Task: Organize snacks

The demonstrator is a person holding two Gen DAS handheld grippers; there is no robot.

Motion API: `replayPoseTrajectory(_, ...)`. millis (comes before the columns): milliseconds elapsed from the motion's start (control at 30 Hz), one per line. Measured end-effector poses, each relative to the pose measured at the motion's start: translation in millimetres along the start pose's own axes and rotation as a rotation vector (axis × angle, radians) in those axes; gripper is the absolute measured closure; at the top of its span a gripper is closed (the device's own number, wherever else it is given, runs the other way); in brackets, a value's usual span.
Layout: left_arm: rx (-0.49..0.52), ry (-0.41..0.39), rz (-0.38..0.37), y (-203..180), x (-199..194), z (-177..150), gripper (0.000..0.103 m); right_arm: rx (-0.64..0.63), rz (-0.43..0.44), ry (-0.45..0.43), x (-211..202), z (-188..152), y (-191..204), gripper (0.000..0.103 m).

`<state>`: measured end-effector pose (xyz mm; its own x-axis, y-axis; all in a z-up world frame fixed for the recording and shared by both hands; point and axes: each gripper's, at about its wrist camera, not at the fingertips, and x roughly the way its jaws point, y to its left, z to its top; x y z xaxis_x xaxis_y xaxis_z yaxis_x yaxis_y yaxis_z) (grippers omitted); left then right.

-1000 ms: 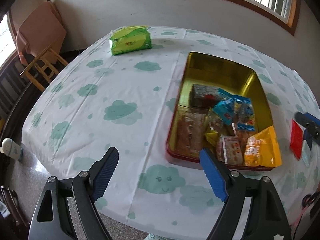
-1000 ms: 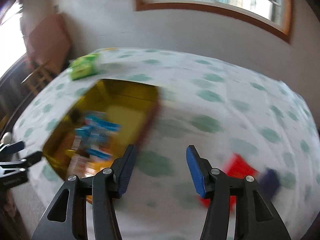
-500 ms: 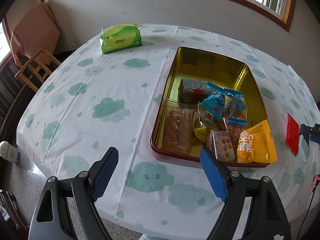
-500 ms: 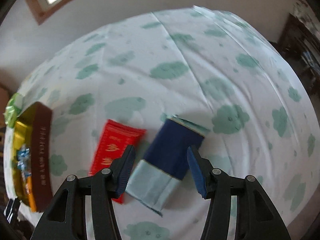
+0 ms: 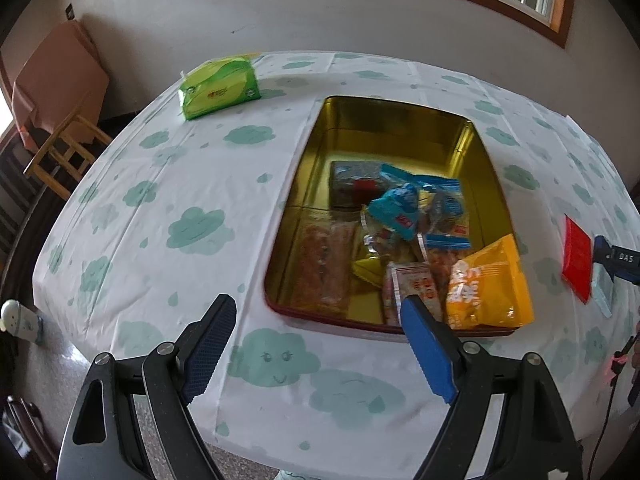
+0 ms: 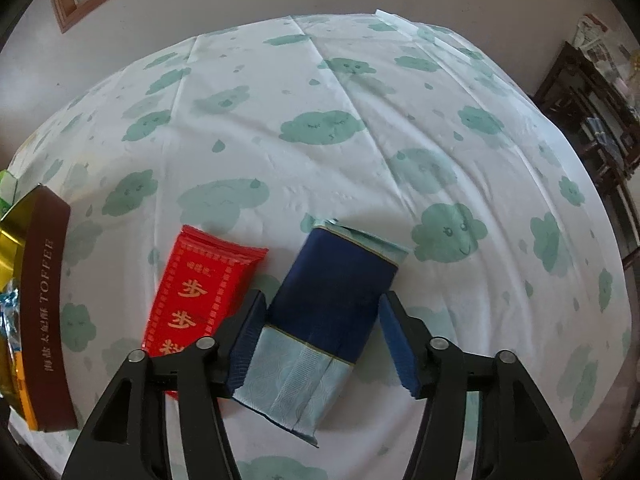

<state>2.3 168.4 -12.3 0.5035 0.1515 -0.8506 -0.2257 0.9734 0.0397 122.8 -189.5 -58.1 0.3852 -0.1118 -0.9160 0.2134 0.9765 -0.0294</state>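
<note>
A gold-lined tin (image 5: 400, 124) sits on the cloud-print tablecloth, its near half holding several snacks, among them a yellow bag (image 5: 488, 284) and a blue packet (image 5: 396, 208). My left gripper (image 5: 318, 346) hovers open and empty over the table's near edge, in front of the tin. Right of the tin lie a red packet (image 6: 200, 292) and a navy packet with a pale blue end (image 6: 332, 292). My right gripper (image 6: 324, 342) straddles the navy packet, its jaws opening. The right pad stands clear of the packet. The tin's brown outer wall (image 6: 44, 300) is at the left.
A green tissue pack (image 5: 218, 88) lies at the far left of the table. A wooden chair (image 5: 64, 148) stands beyond the left edge. Dark shelves (image 6: 592, 112) stand past the table's right side. Bare tablecloth (image 6: 320, 128) stretches beyond the two packets.
My right gripper swung from beside the tin to the two packets, dropped low, and its jaws widened around the navy packet. My left gripper drifted slightly and stayed open.
</note>
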Motion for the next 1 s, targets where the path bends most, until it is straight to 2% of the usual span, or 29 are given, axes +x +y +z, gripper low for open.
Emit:
replayPoseTrajectory(167, 0.035, -0.009, -0.011, -17, -4, 3, 0.021, 0.005, 0.024, 0.011, 6, -7, 0, 0.04)
replayPoseTrajectory(400, 0.094, -0.02, -0.042, -45, -10, 7, 0.021, -0.088, 0.048, -0.035, 4, -12, 3, 0.041)
replayPoseTrajectory(533, 0.138, -0.027, -0.077, -69, -10, 9, 0.021, -0.179, 0.088, -0.094, 3, -18, 4, 0.042)
replayPoseTrajectory(667, 0.2, -0.025, -0.114, -98, -9, 10, 0.02, -0.328, 0.156, -0.171, 1, -25, 5, 0.042)
replayPoseTrajectory(800, 0.268, -0.028, -0.141, -132, -8, 11, 0.02, -0.391, 0.21, -0.179, 3, -24, -1, 0.042)
replayPoseTrajectory(1000, 0.329, -0.01, -0.205, -173, -2, 14, 0.02, -0.47, 0.168, -0.193, 3, -19, -11, 0.043)
